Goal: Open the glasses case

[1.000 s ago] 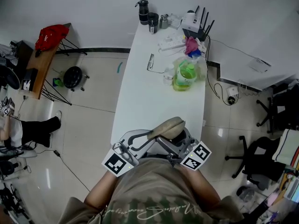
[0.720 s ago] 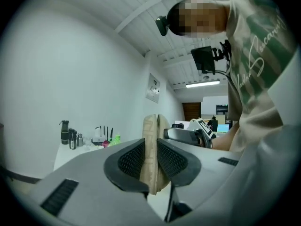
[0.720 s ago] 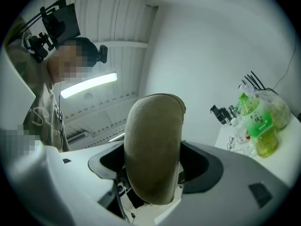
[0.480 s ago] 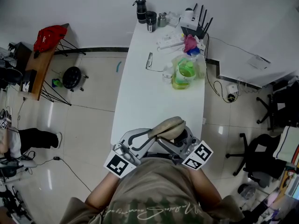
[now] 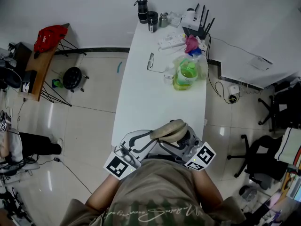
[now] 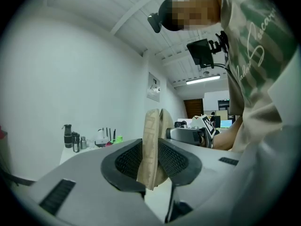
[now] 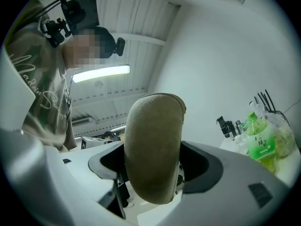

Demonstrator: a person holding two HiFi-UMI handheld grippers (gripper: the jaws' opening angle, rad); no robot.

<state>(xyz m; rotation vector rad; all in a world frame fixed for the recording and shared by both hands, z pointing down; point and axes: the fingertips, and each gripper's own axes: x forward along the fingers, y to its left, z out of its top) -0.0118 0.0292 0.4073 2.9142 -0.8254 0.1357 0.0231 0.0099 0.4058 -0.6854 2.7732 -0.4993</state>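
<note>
The beige glasses case (image 5: 169,130) hangs over the near end of the white table (image 5: 155,98), held between both grippers and closed as far as I can see. My left gripper (image 5: 153,137) comes in from the left. In the left gripper view the case (image 6: 153,145) stands edge-on between the ribbed pads (image 6: 129,160), which press on it; these jaws have just been opening a little with the case still between them. My right gripper (image 5: 178,138) comes in from the right. In the right gripper view the broad face of the case (image 7: 153,149) fills the gap between the jaws.
Farther along the table lie a pair of glasses (image 5: 150,61), a green bottle in a plastic bag (image 5: 184,74), dark flasks (image 5: 143,11) and a router (image 5: 197,25). A black stool (image 5: 74,77) stands on the floor at left, office chairs (image 5: 263,159) at right.
The right gripper has rolled a little, and the case now looks shorter and rounder from above. The left gripper has stayed where it was.
</note>
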